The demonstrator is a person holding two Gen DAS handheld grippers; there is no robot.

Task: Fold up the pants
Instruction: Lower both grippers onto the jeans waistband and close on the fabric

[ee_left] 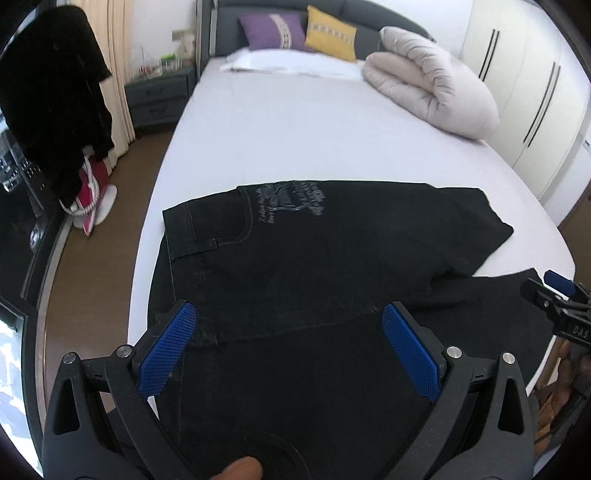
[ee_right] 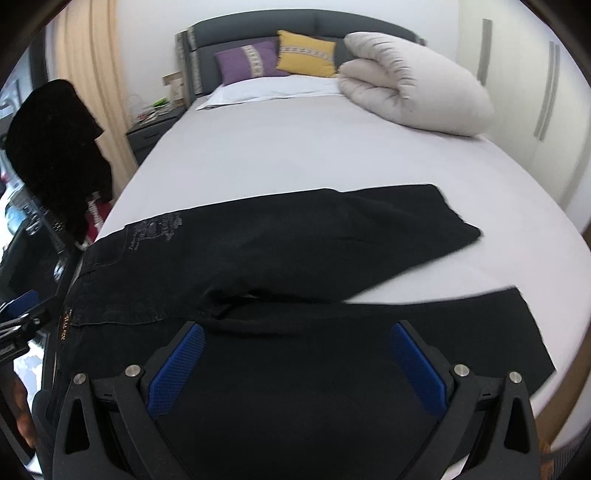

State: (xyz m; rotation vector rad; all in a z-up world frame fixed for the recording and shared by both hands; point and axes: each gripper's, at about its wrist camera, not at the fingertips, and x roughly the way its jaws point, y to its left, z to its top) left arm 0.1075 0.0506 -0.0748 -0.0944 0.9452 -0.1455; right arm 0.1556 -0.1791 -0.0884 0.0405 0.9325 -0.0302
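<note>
Left wrist view showed black pants [ee_left: 332, 251] spread across the bed [ee_left: 295, 140], legs apart for folding. Left gripper [ee_left: 288, 325] and right gripper [ee_right: 297, 341] hovered above them, jaws wide, holding nothing.

Beyond the black pants [ee_left: 325, 258], toward 12 o'clock, the bed [ee_left: 295, 125] lies bare and flat up to the pillows, giving wide room for passing. At 1 o'clock a rolled duvet [ee_left: 428, 85] bulks on the mattress. The purple pillow [ee_left: 273, 31] and yellow pillow [ee_left: 330, 33] block the head end. At 10 o'clock, off the bed's edge, a dark hanging garment [ee_left: 55, 96] crowds the floor gap.
</note>
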